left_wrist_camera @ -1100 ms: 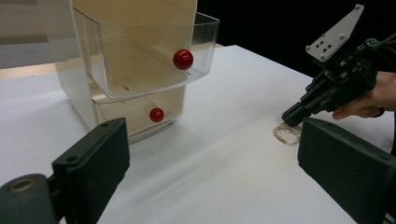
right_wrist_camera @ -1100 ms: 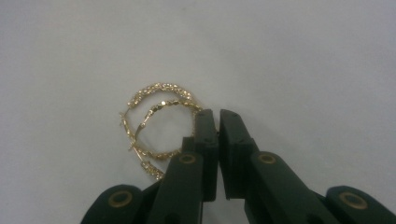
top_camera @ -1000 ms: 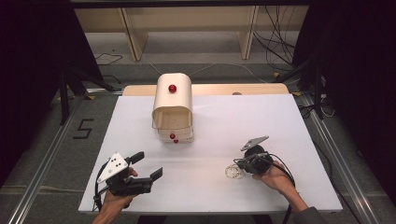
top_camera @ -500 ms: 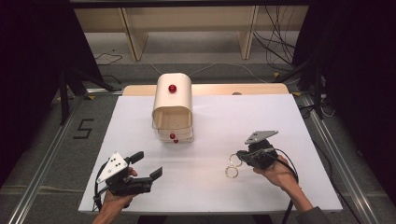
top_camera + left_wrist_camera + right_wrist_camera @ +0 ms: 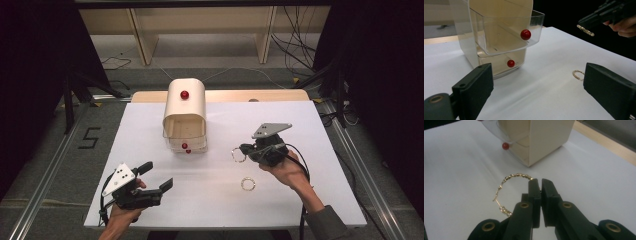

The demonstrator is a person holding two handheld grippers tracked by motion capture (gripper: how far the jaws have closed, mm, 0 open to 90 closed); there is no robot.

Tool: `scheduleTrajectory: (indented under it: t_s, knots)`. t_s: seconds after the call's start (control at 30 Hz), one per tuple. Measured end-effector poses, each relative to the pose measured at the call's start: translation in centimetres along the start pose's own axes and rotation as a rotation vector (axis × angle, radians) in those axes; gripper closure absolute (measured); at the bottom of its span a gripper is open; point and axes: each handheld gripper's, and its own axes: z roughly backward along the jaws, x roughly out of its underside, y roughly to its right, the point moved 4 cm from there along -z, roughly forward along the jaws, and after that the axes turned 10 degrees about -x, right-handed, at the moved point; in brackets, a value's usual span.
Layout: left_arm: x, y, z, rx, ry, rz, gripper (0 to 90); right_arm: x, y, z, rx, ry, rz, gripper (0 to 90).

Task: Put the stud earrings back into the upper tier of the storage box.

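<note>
The right gripper [image 5: 537, 182] pinches one earring [image 5: 506, 192] tightly, raised toward the open drawer [image 5: 506, 32]; the left gripper [image 5: 155, 176] waits wide open, empty.

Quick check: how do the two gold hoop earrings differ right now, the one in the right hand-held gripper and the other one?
The held hoop earring is pinched in the shut right hand-held gripper and hangs above the table; the loose hoop earring lies flat on the white table. The held one is nearer the drawer box; the loose one lies closer to the person's edge. Both are gold beaded hoops of similar size.
</note>
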Motion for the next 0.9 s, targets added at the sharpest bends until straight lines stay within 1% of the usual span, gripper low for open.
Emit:
scheduleTrajectory:
  t_s: [0.03,0.13,0.17,0.23,0.27,0.3,0.33,0.43,0.47,0.57,0.6,0.9]
  knots:
    - [0.0,0.0,0.0,-0.001,-0.002,-0.001,8.8,0.0,0.0,0.0,0.000,0.000,0.000,86.8]
    - [0.0,-0.1,0.0,-0.002,0.000,0.000,8.8,-1.1,-0.2,-0.1,-0.002,0.012,0.010,86.8]
    - [0.0,-0.1,0.0,-0.002,0.000,0.000,8.8,-1.7,-0.3,-0.3,-0.005,0.016,0.015,86.8]
    - [0.0,0.0,0.0,-0.002,-0.001,-0.001,8.8,-2.3,-0.4,-0.4,-0.009,0.021,0.022,86.8]
    - [0.0,-0.1,0.0,-0.003,-0.001,-0.001,8.8,-2.3,-0.4,-0.4,-0.009,0.021,0.022,86.8]
    - [0.0,-0.1,0.0,-0.004,-0.001,-0.002,8.8,-2.9,-0.6,-0.6,-0.011,0.025,0.027,86.8]
    - [0.0,-0.1,0.0,-0.004,-0.001,-0.001,8.8,-2.9,-0.6,-0.6,-0.011,0.025,0.027,86.8]
    - [0.0,-0.1,0.0,-0.004,0.000,-0.001,8.8,-3.8,-0.8,-0.8,-0.018,0.029,0.041,86.8]
    - [0.0,-0.1,0.0,-0.004,0.000,-0.001,8.8,-4.4,-1.0,-1.0,-0.020,0.031,0.049,86.8]
    - [0.0,-0.1,0.0,-0.005,0.000,-0.002,8.8,-5.5,-1.3,-1.3,-0.028,0.038,0.063,86.8]
    - [0.0,-0.1,0.0,-0.005,0.001,-0.001,8.8,-5.5,-1.3,-1.3,-0.028,0.038,0.063,86.8]
    - [0.0,-0.2,0.1,-0.007,0.002,0.004,8.8,-8.7,-2.5,-2.5,-0.052,0.047,0.104,86.8]
